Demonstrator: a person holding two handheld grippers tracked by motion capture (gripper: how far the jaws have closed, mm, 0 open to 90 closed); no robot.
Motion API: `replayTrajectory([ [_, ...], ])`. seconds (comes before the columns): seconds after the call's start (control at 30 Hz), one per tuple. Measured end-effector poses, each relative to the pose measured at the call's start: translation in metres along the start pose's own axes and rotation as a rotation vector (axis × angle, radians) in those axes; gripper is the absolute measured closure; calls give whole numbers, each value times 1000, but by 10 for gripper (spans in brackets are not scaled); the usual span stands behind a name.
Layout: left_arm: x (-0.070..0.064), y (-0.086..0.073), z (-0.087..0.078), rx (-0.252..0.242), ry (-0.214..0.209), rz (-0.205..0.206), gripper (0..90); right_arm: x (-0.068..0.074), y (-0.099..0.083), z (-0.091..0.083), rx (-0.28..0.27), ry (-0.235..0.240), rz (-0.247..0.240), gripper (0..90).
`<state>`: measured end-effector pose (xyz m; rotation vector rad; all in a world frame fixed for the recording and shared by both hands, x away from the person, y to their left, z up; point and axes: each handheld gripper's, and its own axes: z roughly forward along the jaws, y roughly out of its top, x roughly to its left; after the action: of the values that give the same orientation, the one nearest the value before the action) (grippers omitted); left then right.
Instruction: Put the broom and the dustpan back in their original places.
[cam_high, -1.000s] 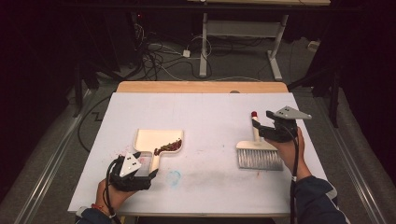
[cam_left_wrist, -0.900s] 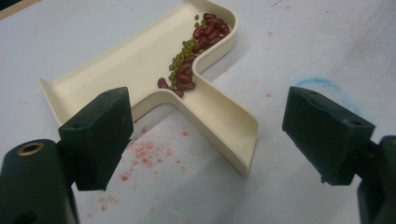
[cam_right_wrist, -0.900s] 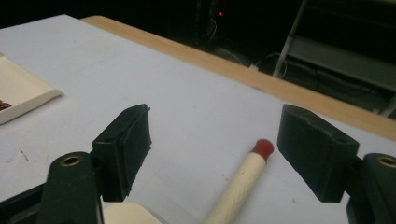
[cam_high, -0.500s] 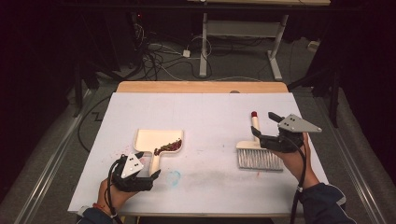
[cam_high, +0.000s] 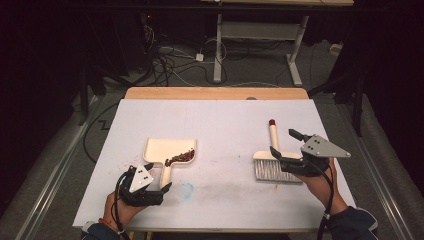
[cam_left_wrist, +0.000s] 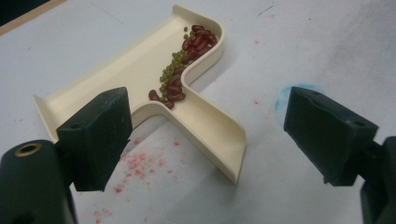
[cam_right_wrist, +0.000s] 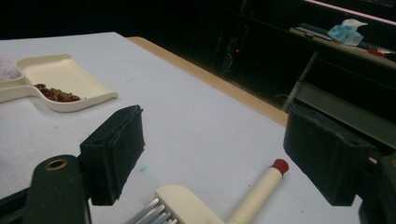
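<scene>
Dark all round, with cables snaking over the floor and a desk frame behind, the room leaves only the white table (cam_high: 220, 120) lit, its wooden far edge showing past the sheet. On the person's left side lies a cream dustpan (cam_high: 167, 150), flat on the table with its handle pointing back toward the person; a small heap of red beans and green beans (cam_high: 181, 157) sits against the pan's rear wall near the handle's root. The left gripper (cam_high: 155, 177) hovers just at the end of that handle, jaws spread wide, holding nothing; in the left gripper view the handle (cam_left_wrist: 212, 135) runs up between the two black pads without touching either. Faint pink specks (cam_left_wrist: 140, 163) and a pale blue smudge (cam_left_wrist: 292, 95) mark the table beside it. Well apart, on the right side, a cream hand brush (cam_high: 274, 160) lies flat, bristles toward the person, its handle ending in a red tip (cam_high: 272, 122) pointing away. The right gripper (cam_high: 282, 142) hangs over the brush's head, jaws wide apart and empty; in the right gripper view the brush handle (cam_right_wrist: 254, 196) lies low between the pads, clear of both, and the dustpan (cam_right_wrist: 60, 74) shows far off on the left.
</scene>
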<state>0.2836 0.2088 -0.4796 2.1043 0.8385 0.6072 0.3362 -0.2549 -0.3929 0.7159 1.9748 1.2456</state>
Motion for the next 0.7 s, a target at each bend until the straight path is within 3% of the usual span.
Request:
replayTrajectory([
  [0.7, 0, 1, 3, 3, -4, 1, 149, 11, -38, -22, 17, -23, -75, 188],
])
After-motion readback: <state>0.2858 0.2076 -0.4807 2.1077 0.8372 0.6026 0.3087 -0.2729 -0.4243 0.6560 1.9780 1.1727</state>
